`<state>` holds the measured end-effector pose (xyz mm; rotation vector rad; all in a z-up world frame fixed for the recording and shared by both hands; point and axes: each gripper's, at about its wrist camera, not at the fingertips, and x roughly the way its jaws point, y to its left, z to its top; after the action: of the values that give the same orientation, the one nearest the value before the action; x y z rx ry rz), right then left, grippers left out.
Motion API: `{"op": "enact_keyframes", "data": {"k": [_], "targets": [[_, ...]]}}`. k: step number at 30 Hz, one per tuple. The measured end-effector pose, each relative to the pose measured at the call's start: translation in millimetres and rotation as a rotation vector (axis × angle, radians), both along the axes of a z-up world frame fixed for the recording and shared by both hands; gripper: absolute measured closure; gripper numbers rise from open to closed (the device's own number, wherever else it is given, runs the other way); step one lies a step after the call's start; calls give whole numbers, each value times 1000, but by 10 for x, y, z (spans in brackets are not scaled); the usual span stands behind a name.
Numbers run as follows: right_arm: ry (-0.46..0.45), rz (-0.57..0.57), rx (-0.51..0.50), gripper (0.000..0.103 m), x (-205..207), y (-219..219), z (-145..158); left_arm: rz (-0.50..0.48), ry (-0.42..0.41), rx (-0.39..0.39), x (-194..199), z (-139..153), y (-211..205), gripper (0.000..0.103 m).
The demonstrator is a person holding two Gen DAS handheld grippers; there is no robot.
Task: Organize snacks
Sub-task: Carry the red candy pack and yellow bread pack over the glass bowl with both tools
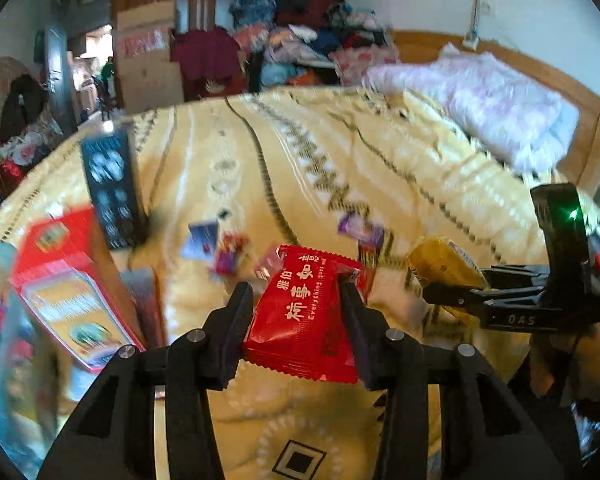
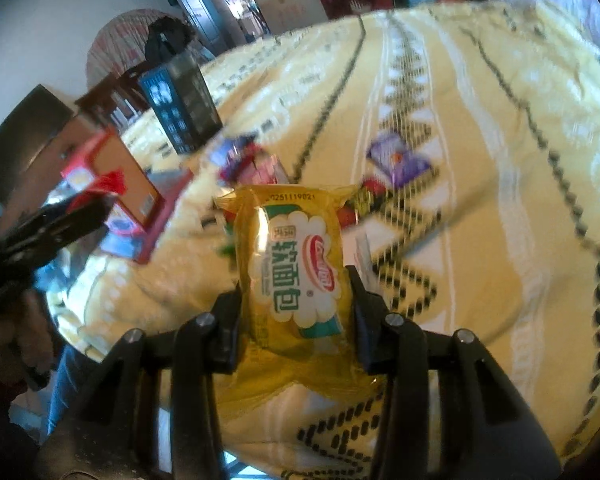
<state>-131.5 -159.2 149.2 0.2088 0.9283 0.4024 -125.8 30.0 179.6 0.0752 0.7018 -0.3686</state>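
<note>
Left wrist view: the left gripper (image 1: 296, 300) clamps a red crinkle-edged foil sachet (image 1: 306, 316) between both pads, lifted clear above the yellow patterned blanket (image 1: 340, 168).
Beside the sachet: the right gripper (image 1: 456, 294) comes in from the right, closed on a yellow plastic bread packet (image 1: 444, 264).
Right wrist view: the right gripper (image 2: 296, 292) pinches the yellow packet (image 2: 296, 276) upright over the blanket (image 2: 480, 200).
Beyond the packet: small loose wrappers (image 2: 398, 156) lie on the blanket; a red box (image 2: 116, 184) stands to the left.
</note>
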Motion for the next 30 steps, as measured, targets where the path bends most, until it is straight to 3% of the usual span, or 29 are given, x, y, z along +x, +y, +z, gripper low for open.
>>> {"op": "enact_keyframes", "data": {"k": [6,11,20,30], "targets": [[-124,1,-3,61,219,98,589,121,-83,20,65,548,329,57],[-198,39,8,61,419,349,964,270,-125,76,134,789,768,57],[-265,203,19,61,644,1200,1397,511,-149,121,164,969,1759,57],[-296,407,51,61,778,2358,1721,655,-152,111,-40,1064,2587,57]]}}
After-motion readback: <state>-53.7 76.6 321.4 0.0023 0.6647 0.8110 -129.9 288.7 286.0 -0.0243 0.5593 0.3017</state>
